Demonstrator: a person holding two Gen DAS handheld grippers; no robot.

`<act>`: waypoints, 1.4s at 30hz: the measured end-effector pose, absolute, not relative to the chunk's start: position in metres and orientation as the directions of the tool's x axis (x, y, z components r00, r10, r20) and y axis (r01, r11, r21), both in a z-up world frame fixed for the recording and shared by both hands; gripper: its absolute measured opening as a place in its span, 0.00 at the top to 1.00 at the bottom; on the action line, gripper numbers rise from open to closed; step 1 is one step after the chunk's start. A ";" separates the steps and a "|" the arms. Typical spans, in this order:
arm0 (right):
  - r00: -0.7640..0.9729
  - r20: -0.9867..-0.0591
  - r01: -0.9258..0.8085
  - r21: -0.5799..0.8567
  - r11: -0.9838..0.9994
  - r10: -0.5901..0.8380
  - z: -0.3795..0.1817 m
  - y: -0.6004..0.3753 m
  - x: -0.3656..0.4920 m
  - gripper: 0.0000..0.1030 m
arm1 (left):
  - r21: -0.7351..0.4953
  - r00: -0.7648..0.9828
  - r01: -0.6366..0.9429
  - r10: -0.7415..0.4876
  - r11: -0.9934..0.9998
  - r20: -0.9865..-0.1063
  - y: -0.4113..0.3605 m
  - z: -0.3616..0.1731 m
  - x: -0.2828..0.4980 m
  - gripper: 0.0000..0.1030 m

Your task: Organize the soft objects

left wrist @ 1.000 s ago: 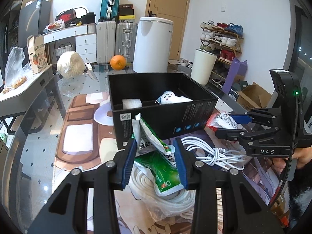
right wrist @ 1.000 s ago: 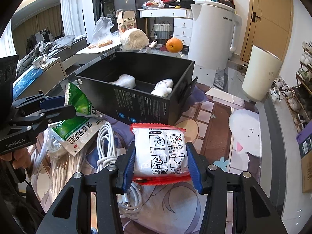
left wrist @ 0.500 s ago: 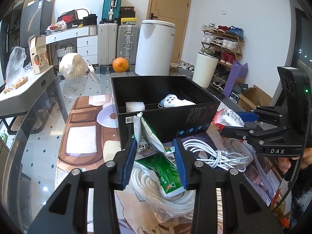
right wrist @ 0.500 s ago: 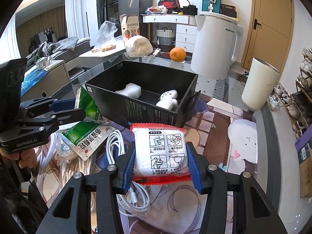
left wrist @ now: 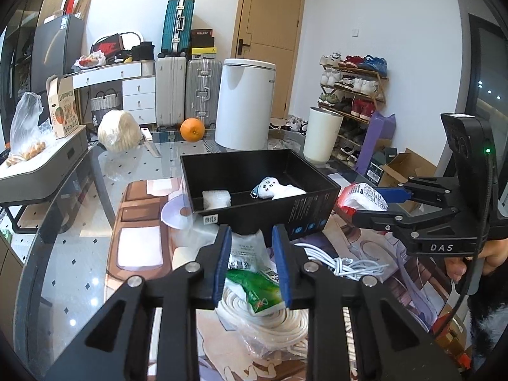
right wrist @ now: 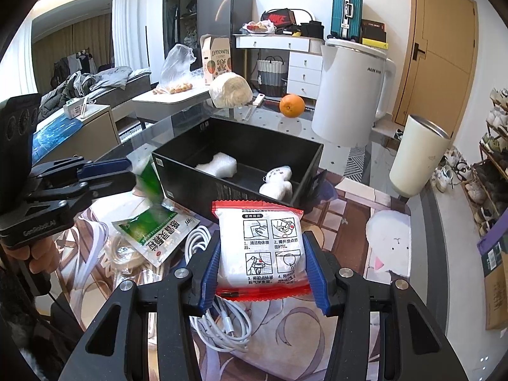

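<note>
"das" is showing in white letters on the black body of the right gripper (left wrist: 381,204). "genrobot.ai" is showing on the side of the left gripper (right wrist: 104,176). "aux" is reading in small grey letters on the white appliance (right wrist: 347,95). the red-edged white packet (right wrist: 258,249) is carrying four drawn panels numbered 1 to 4, captions too small to read. the green sachet (right wrist: 155,235) is showing "999" upside down. the carton (right wrist: 217,60) is bearing mirrored-looking lettering, not legible.
</note>
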State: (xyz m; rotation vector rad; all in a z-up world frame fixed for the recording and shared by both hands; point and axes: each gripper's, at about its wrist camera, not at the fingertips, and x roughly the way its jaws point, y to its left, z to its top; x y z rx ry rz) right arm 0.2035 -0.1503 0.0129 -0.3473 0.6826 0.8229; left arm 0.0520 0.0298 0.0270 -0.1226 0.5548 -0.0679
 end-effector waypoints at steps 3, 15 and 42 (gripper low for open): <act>0.482 -0.679 -0.771 -0.027 0.637 0.554 0.012 -0.148 0.203 0.52 | -0.123 0.822 0.011 -0.079 0.992 -0.565 0.032 0.012 0.062 0.76; 0.482 -0.683 -0.769 -0.029 0.638 0.549 0.013 -0.148 0.202 0.52 | -0.095 0.812 -0.028 -0.032 0.995 -0.582 0.032 0.008 0.058 0.33; 0.468 -0.690 -0.780 -0.029 0.625 0.552 0.013 -0.148 0.200 0.52 | -0.048 0.592 -0.195 0.079 0.980 -0.802 0.092 -0.032 0.096 0.09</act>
